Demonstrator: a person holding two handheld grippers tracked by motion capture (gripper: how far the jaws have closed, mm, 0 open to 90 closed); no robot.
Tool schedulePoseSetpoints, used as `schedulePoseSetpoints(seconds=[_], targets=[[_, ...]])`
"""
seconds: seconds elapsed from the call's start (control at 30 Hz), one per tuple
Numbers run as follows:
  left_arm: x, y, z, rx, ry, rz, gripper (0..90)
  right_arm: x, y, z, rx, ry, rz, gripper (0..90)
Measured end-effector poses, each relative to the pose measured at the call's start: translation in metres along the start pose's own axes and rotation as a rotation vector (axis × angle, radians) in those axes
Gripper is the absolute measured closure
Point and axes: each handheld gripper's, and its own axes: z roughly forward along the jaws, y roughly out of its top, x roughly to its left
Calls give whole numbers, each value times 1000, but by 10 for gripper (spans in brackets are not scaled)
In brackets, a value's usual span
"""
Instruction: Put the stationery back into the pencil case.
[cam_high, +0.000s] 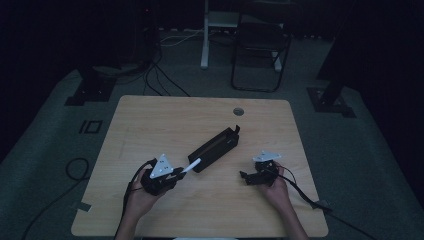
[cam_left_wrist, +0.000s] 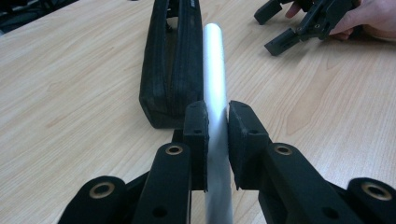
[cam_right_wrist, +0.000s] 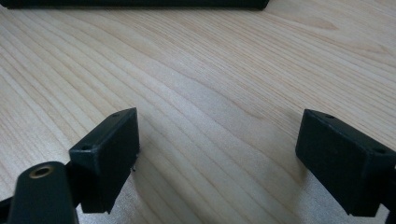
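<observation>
A long black zip case (cam_high: 216, 148) (cam_left_wrist: 170, 60) lies slantwise in the middle of the wooden table (cam_high: 150, 125). My left gripper (cam_high: 181, 172) (cam_left_wrist: 217, 126) is shut on a silver-white pen-like tube (cam_high: 193, 165) (cam_left_wrist: 215, 79), whose far end points at the near end of the case and lies along its right side. My right gripper (cam_high: 244, 176) (cam_right_wrist: 217, 154) rests low over bare wood to the right of the case, its jaws wide open with nothing between them. In the left gripper view the right gripper (cam_left_wrist: 280, 28) shows at the top right, held by a hand.
A round cable hole (cam_high: 238, 111) sits near the table's far edge. Beyond the table stand a folding chair (cam_high: 260, 45) and a white post (cam_high: 204, 35). Cables trail over the floor at left and from both grippers.
</observation>
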Motion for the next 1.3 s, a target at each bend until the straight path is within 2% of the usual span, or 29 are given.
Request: schedulePoseSetpoints(seconds=[0.47,1.3], targets=[[5,4,-3,-18,13,-10,789,0,0,0,1,2,0,130],[17,16,-9,-30,43,0,789,0,0,0,1,2,-1,130]])
